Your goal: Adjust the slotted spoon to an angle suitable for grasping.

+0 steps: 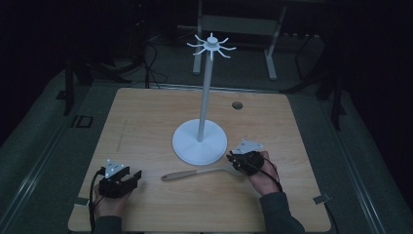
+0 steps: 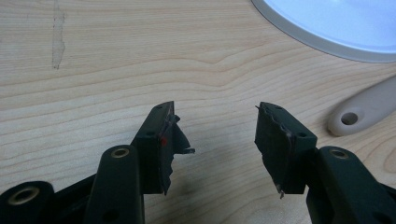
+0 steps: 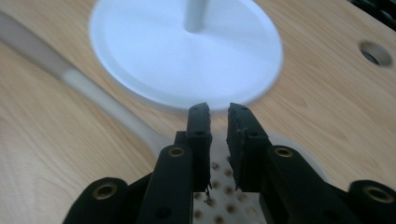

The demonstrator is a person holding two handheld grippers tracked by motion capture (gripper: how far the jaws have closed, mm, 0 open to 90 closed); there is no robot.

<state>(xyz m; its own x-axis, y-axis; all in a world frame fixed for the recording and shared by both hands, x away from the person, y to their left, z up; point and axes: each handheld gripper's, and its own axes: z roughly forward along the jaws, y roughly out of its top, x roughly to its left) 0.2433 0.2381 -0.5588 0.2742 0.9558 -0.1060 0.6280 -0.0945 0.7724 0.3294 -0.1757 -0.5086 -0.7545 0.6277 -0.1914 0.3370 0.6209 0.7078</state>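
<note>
1. Your right gripper [image 3: 218,109] hovers over the perforated head of the slotted spoon [image 1: 199,172]; its fingers stand slightly apart, apparently released, though blur makes contact hard to judge.
2. The spoon lies flat on the table [image 1: 146,117], just in front of the white stand [image 1: 199,141].
3. Your left gripper [image 2: 215,123] has its fingers spread wide, grasping nothing, near the spoon's handle end.

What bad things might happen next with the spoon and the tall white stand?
1. The right gripper has its fingers only slightly apart above the slotted spoon, gripping nothing; closing there, they may slip off the flat, perforated head.
2. The stand has its wide base right beside the spoon's head, so a careless lift might bump it and wobble its tall pole.
3. The left gripper sits open near the handle's end with the hole, and might nudge the spoon aside.
</note>
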